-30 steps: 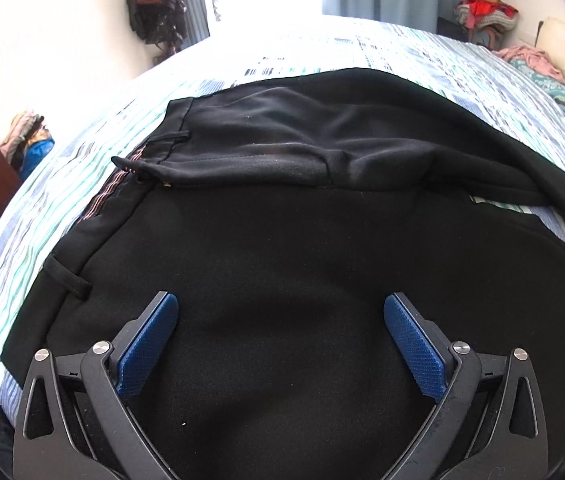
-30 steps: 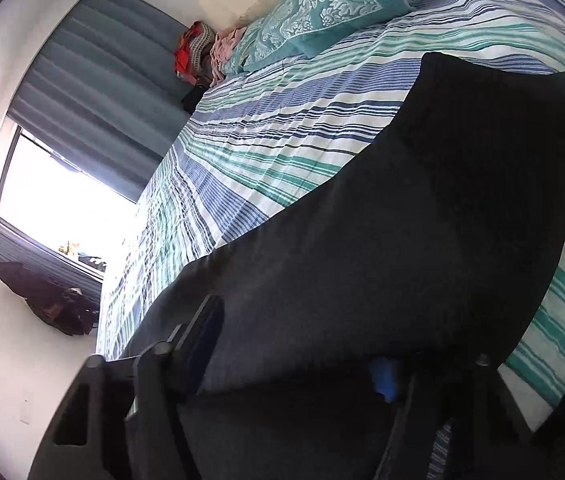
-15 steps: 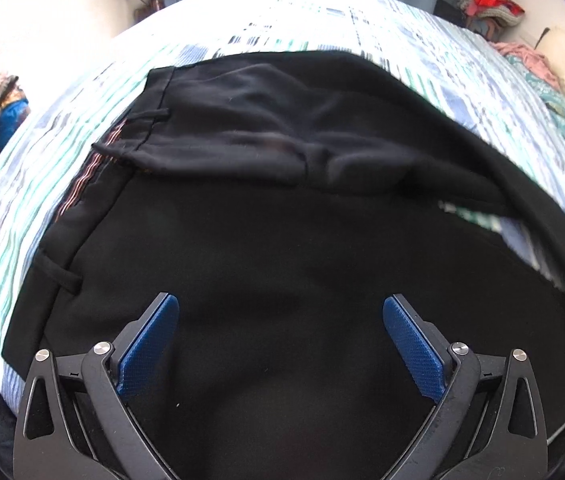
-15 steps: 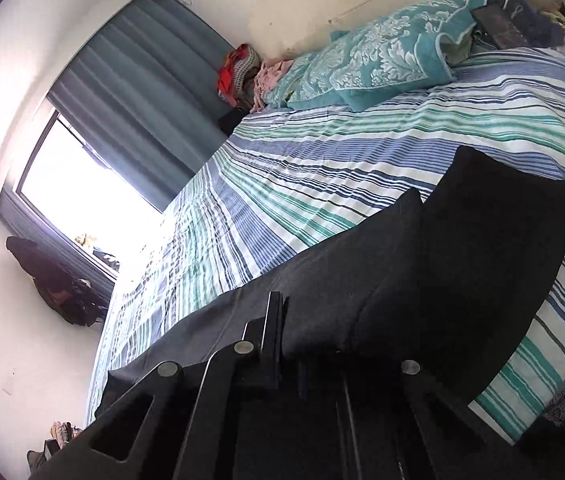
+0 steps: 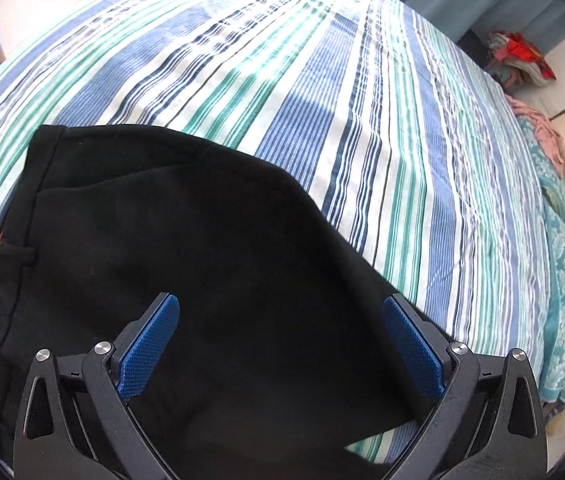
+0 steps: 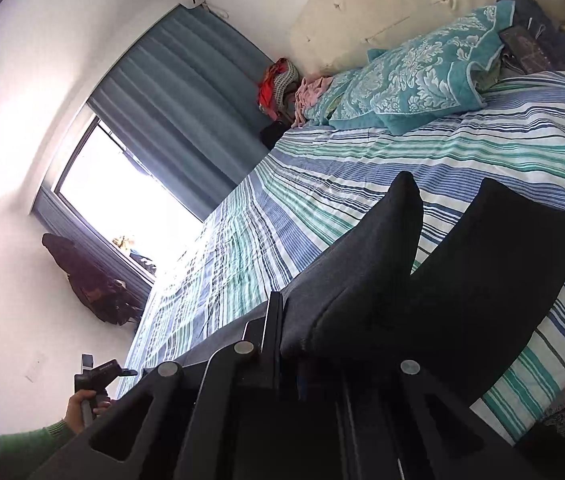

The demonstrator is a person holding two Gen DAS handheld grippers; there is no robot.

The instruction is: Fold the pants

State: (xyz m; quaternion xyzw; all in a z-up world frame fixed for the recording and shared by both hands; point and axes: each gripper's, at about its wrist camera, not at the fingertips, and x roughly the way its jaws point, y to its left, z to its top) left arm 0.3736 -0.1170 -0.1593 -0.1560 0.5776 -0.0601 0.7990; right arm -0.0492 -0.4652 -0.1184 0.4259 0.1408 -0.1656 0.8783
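While pinching black cloth at lower centre of the right wrist view, right claw (image 6: 294, 360) pressed together on pants (image 6: 422, 280), legs running up-right across striped bed (image 6: 362, 160). Left claw (image 5: 280, 344) spread, empty, hovering over waist end; nearer the waistband.

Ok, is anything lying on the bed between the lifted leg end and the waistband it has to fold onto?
Nothing visible. The right gripper is shut on the black pants, and only bare striped bedsheet lies around them. The pillows sit far off at the headboard.
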